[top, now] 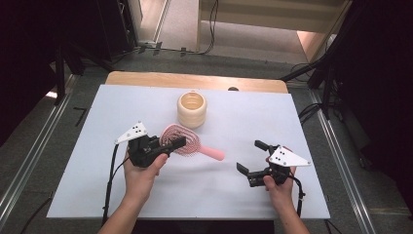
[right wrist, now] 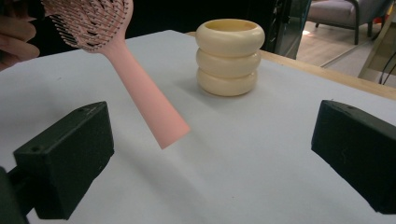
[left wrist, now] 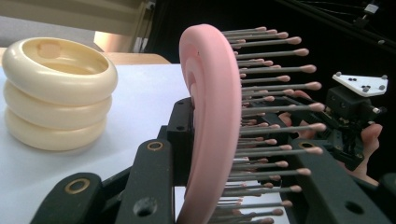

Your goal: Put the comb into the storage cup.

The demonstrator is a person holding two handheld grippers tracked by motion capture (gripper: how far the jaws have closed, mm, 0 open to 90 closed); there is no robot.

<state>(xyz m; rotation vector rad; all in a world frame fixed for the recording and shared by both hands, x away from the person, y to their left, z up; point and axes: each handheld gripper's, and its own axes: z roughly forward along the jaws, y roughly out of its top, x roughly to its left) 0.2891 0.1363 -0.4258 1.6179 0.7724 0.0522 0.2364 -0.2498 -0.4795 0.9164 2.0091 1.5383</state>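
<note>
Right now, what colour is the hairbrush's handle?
Pink, like its head. The hairbrush handle shows best in the right gripper view.

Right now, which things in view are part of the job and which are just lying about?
Likely in the job:
- pink hairbrush, head clamped in the left gripper, handle off the table
- cream ribbed cup, upright, apparently empty
- right gripper, open, holding nothing

Just there:
- white table cover
- cables on the floor

A matt pink plastic hairbrush (left wrist: 210,126), a glossy cream ringed holder (right wrist: 229,56) and a matt white tabletop (top: 243,185) are seen
</note>
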